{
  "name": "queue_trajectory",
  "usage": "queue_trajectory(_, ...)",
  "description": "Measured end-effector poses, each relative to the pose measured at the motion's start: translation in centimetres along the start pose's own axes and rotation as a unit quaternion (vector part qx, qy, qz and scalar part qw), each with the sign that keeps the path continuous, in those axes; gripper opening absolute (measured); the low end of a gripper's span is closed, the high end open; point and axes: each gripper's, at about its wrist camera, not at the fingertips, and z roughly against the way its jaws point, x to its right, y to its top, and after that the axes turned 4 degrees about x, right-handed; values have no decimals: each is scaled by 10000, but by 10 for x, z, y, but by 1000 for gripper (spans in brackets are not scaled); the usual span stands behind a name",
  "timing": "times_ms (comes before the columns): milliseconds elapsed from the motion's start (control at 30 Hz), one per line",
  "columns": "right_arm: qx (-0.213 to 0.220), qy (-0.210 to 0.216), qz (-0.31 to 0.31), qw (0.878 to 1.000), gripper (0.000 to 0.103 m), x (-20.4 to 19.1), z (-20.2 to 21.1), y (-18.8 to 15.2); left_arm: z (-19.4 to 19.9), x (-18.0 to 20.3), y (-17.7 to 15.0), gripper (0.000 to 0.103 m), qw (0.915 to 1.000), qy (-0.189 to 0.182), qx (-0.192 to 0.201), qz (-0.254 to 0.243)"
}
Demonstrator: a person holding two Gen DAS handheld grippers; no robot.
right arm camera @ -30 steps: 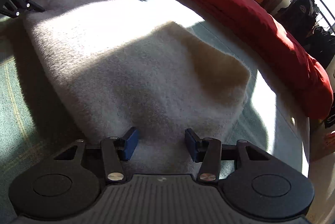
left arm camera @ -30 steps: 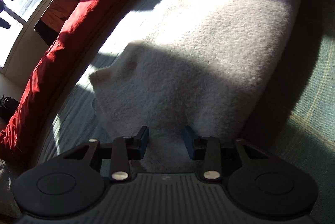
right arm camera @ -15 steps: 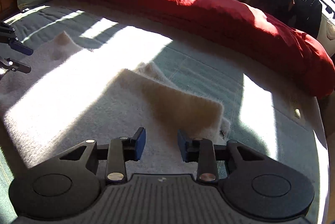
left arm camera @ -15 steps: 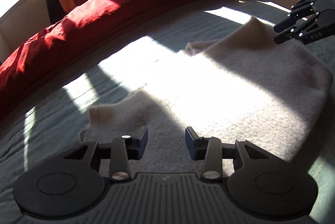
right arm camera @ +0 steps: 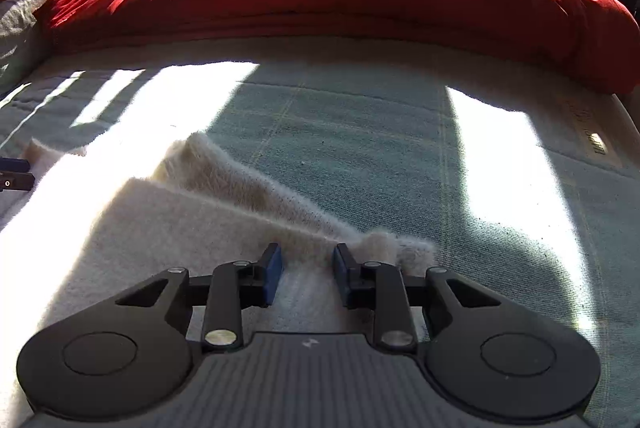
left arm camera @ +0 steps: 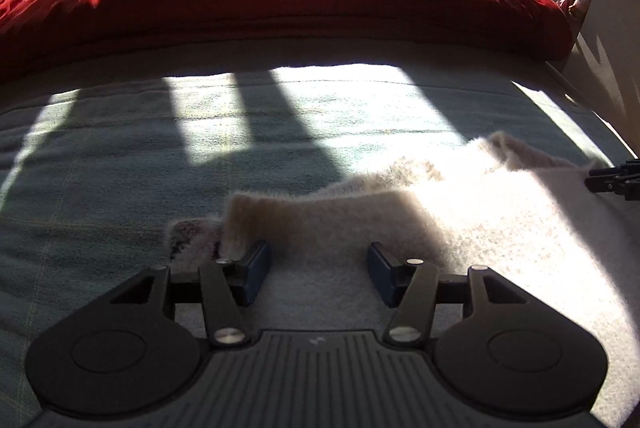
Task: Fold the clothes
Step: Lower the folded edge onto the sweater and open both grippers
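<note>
A cream fleece garment (left arm camera: 460,228) is seen lying flat on the green bedspread (left arm camera: 120,164), doubled so that one layer rests on another; a lower layer's fuzzy edge (right arm camera: 240,188) is exposed beyond the upper one at the far side. A small patterned end (left arm camera: 192,234) is visible past the left corner. A red duvet (left arm camera: 280,0) is bunched along the far edge of the bed.

The left gripper (left arm camera: 318,268) is held low over the near-left part of the garment, jaws wide apart, nothing between them. The right gripper (right arm camera: 308,274) is positioned at the garment's right corner, jaws parted more narrowly, with fleece lying in the gap; no clamping is evident. The right gripper's tips are also seen at the edge of the left view (left arm camera: 616,182).

Stage is not settled by these views: the scene fits either a fold just laid down and let go, or corners about to be taken for a further fold.

Handling judgement: if a grasp is made, all layers at each corner should be taken together, since fleece is thick and slips layer on layer. Both corners should be carried level, and the edges matched before release.
</note>
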Motion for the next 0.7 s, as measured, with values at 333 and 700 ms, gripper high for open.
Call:
queue_trajectory(333,-27,26,-82,10000,45,4,0,0,29,8,23,54,9997,-118,201,-92)
queue_trajectory(700,-69,68,-150,9998,49,6,3,-1,-23,-14,13,54,9995,-194,-53,239)
